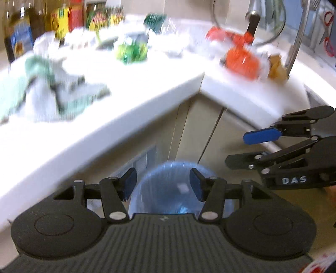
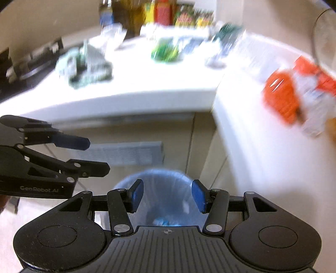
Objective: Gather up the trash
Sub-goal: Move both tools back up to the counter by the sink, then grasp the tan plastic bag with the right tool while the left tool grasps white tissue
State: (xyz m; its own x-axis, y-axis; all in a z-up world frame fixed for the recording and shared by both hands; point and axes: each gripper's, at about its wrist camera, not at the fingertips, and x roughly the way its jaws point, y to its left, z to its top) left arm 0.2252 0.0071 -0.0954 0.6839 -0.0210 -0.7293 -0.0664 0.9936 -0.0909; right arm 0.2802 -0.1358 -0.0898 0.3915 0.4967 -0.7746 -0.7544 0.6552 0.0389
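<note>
1. Blue plastic lines the bin [image 2: 159, 201], which stands on the floor against the cabinet fronts in the inner corner of the white L-shaped counter [image 1: 130, 98]; something small and pale lies at its bottom, so at least a little trash seems to be in already.
2. Both grippers hang above the bin mouth. The left gripper [image 1: 163, 184] has its blue pads spread with nothing between them, only the bin liner showing through the gap.
3. The right gripper [image 2: 168, 197] is likewise spread and empty-handed; in the left wrist view it shows side-on at the right edge, fingers apart.
4. Most of the work looks undone. On the counter still sit a crumpled green-and-white wrapper or cloth [image 1: 52, 92], a green crushed packet [image 1: 132, 50], an orange-and-white bag [image 1: 241, 58] with a brownish scrap [image 1: 277, 67] beside it, and some clear or white plastic bits further back, all too blurred to name surely.
5. Bottles and jars [image 2: 159, 12] along the back wall look like kitchen stock, not trash.
6. Judged from this, the task is in an early-to-middle stage: a drop may be finished, and several pieces remain well apart from the bin, to be fetched.
</note>
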